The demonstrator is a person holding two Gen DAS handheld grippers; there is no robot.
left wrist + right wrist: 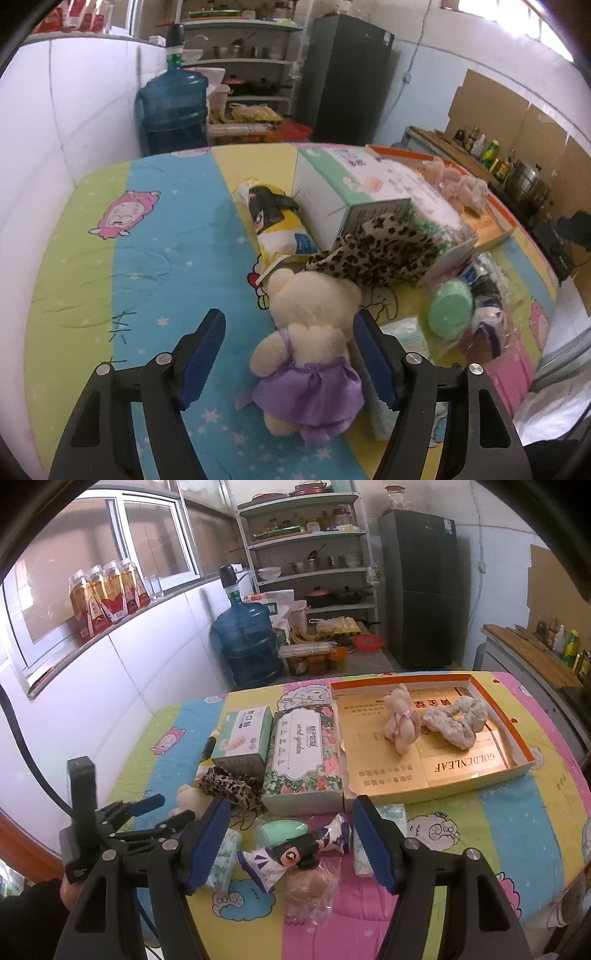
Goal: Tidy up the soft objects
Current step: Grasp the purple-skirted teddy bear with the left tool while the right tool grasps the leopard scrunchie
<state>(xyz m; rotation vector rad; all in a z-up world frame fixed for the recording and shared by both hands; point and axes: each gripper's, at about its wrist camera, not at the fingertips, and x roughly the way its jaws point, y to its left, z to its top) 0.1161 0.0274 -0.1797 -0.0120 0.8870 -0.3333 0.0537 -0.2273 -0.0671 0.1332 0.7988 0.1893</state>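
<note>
Left gripper (288,354) with jaws wide around a cream teddy bear in a purple dress (310,347), pads not pressing it, bear lying on the striped cartoon tabletop (166,258) beside a leopard-print scrunchie (376,254), right gripper (290,843) jaws open and empty above wrapped items

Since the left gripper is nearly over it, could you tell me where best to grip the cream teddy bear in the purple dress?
Probably the cream teddy bear in the purple dress across its torso, from above. It lies flat between the open left gripper, narrowest below its head, with a soft body that should compress.
</note>
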